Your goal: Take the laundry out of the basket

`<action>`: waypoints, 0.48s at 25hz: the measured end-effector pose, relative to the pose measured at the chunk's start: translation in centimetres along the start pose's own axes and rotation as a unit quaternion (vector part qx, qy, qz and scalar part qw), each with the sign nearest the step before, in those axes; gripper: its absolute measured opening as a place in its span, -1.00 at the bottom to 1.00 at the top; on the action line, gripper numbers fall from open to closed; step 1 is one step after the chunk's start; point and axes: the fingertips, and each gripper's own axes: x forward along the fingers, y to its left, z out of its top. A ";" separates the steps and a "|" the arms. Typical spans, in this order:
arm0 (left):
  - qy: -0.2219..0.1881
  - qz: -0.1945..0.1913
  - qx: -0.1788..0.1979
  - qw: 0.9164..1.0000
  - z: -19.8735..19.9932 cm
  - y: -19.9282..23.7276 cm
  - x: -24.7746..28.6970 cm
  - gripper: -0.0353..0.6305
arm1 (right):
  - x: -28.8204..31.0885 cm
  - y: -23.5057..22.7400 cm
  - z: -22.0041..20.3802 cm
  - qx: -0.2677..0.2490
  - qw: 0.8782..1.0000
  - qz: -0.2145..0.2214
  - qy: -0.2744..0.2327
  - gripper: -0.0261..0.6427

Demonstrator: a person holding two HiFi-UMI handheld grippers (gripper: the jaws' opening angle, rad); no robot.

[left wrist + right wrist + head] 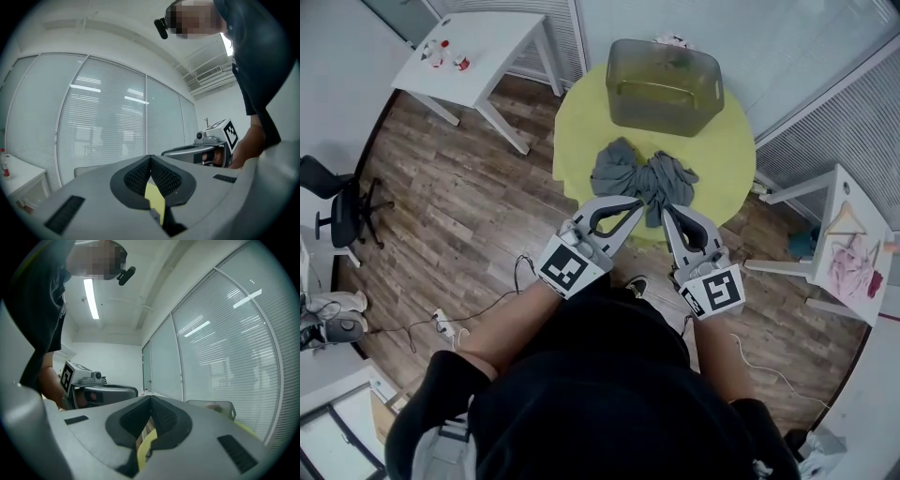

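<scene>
From the head view, the round yellow table [581, 122] carries everything that matters. The translucent basket [661, 103] stands on the table's far half. The grey laundry [623, 169] lies in a bunched heap on the table's near half, out of the basket and apart from it. The left gripper [638, 202] and the right gripper [666, 209] reach in over the table's near edge side by side, their tips converging at the near side of the heap. Whether they touch the cloth cannot be told from here. A white side table [478, 47] stands well off to the round table's far left.

In the left gripper view the jaws are pressed together at the tips – clenched on nothing. Only a sliver of the yellow table shows through the slot below them, and window blinds [103, 126] rise beyond it.

The right gripper view shows the same: jaws closed tip to tip and empty – a strip of the table's yellow edge in the slot, the basket's rim beyond on the right.
</scene>
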 end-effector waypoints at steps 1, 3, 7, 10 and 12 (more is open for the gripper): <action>-0.001 0.001 -0.001 1.000 0.1 -0.1 -0.1 -0.87 | -0.1 0.1 0.1 0.000 1.000 0.001 0.000 -0.86; 0.000 0.002 -0.003 1.000 0.1 -0.3 -0.1 -0.87 | -0.3 0.1 0.2 0.000 1.000 0.002 -0.001 -0.86; 0.000 0.000 0.002 1.000 0.2 -0.5 -0.2 -0.87 | -0.3 0.1 0.3 -0.001 1.000 0.002 0.000 -0.86; 0.001 0.002 0.000 1.000 0.0 -0.5 -0.2 -0.87 | -0.4 0.2 0.3 -0.001 1.000 0.001 0.000 -0.86; 0.002 0.002 -0.004 1.000 -0.1 -0.5 -0.2 -0.87 | -0.4 0.2 0.3 -0.001 1.000 0.001 0.001 -0.86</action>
